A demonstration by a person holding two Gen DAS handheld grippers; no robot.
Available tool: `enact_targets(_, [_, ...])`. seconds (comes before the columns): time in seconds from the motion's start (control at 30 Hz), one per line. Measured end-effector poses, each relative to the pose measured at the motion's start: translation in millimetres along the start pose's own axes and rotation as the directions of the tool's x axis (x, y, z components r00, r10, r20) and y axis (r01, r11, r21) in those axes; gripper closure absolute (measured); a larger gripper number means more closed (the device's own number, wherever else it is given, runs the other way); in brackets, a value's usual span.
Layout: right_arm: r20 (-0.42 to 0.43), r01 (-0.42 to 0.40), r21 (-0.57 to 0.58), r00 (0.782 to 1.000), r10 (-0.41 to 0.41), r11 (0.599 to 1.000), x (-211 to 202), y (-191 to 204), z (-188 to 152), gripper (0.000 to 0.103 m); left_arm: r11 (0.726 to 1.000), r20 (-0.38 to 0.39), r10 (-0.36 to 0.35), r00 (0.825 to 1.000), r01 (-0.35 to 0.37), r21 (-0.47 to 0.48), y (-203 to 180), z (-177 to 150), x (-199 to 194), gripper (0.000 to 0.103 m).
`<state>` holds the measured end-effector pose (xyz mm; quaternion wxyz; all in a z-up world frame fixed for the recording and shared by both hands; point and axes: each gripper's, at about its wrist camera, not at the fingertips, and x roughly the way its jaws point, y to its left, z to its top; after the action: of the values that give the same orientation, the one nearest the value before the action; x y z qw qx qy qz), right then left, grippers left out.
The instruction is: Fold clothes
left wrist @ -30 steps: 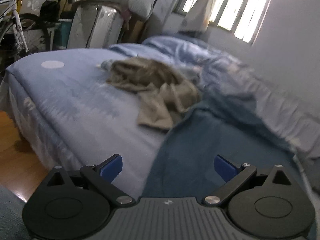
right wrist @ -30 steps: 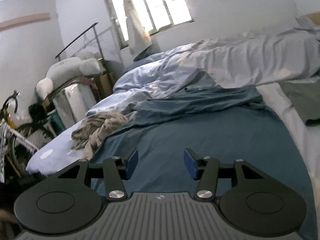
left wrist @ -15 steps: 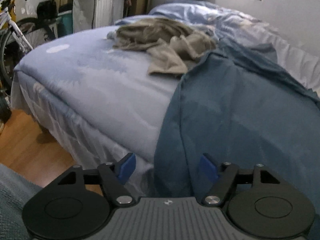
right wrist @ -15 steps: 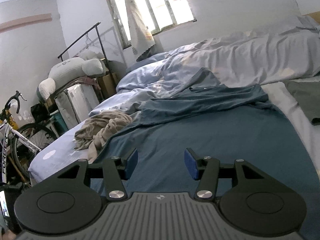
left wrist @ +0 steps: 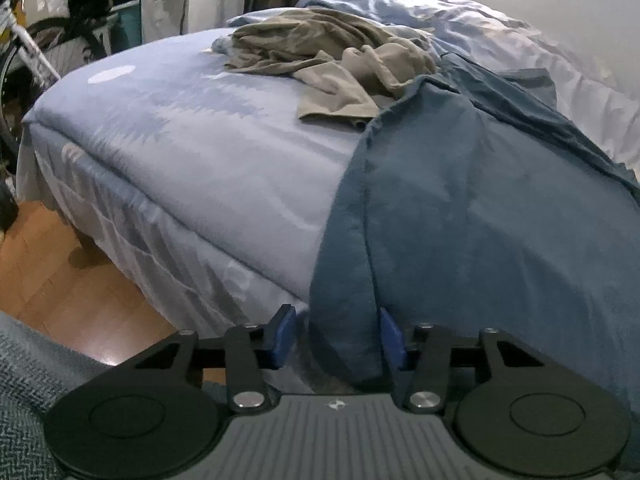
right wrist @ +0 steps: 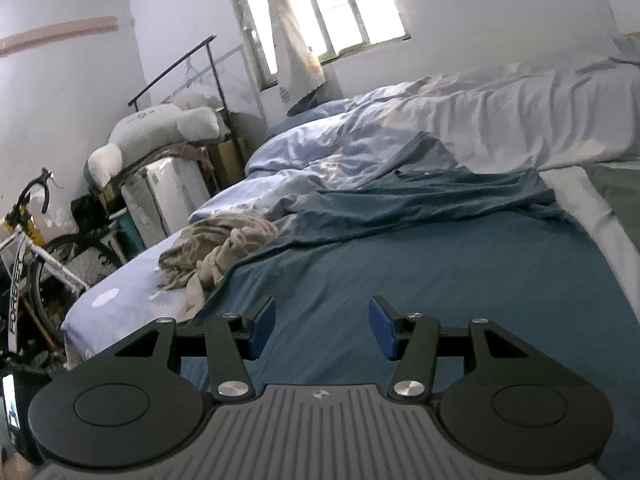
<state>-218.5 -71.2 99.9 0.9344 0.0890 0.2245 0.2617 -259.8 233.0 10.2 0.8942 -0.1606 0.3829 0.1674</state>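
A dark blue garment (left wrist: 480,200) lies spread flat on the bed, and its near left corner hangs over the bed's edge. My left gripper (left wrist: 337,338) is at that corner with its jaws closing. The hem sits between the pads against the right pad (left wrist: 390,340), and a gap remains at the left pad (left wrist: 284,336). In the right wrist view the same blue garment (right wrist: 420,272) fills the middle. My right gripper (right wrist: 323,330) hovers half open over it with nothing between its fingers. A crumpled beige garment (left wrist: 332,60) (right wrist: 220,248) lies beyond the blue one's left edge.
The bed's pale blue sheet (left wrist: 180,140) drops to a wooden floor (left wrist: 60,280) on the left. A rumpled duvet (right wrist: 480,120) is piled at the far side. A grey-green garment (right wrist: 620,192) lies at the right edge. A bicycle (right wrist: 32,260) and a white appliance (right wrist: 168,196) stand past the bed.
My left gripper has sunk and tipped down to the bed's near edge, and its jaws have narrowed around the blue garment's corner. The right gripper has kept still.
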Motion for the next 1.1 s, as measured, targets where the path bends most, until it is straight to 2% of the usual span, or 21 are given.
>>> enact_targets(0.33, [-0.003,-0.010,-0.016,1.000,0.010,1.000,3,5,-1,0.049,0.998,-0.029,0.031,0.999,-0.030,0.056,-4,-3,4,0.060])
enact_targets(0.5, [-0.003,-0.008,-0.021,1.000,0.008,1.000,3,5,-2,0.049,0.995,-0.028,0.042,0.999,-0.040,0.093,-9,-5,4,0.064])
enact_targets(0.6, [-0.002,-0.012,-0.021,1.000,0.012,1.000,2,3,-3,0.049,0.992,-0.023,0.067,0.998,-0.064,0.112,-10,-6,3,0.078])
enact_targets(0.7, [-0.005,-0.017,-0.031,1.000,0.017,0.999,2,5,-3,0.049,0.994,-0.019,0.071,0.997,-0.070,0.086,-5,-4,0,0.094])
enact_targets(0.97, [-0.047,-0.052,-0.082,0.998,0.048,0.995,6,14,-8,0.049,0.998,0.035,-0.051,0.998,0.052,-0.023,10,10,-30,0.096])
enact_targets(1.03, [-0.067,-0.073,-0.096,0.996,0.067,0.993,7,18,-10,0.049,0.994,0.048,-0.092,0.995,0.094,-0.051,14,12,-38,0.096])
enact_targets(1.1, [-0.109,-0.131,-0.107,0.987,0.119,0.986,10,25,-15,0.049,0.987,0.060,-0.133,0.989,0.138,-0.083,19,14,-45,0.097])
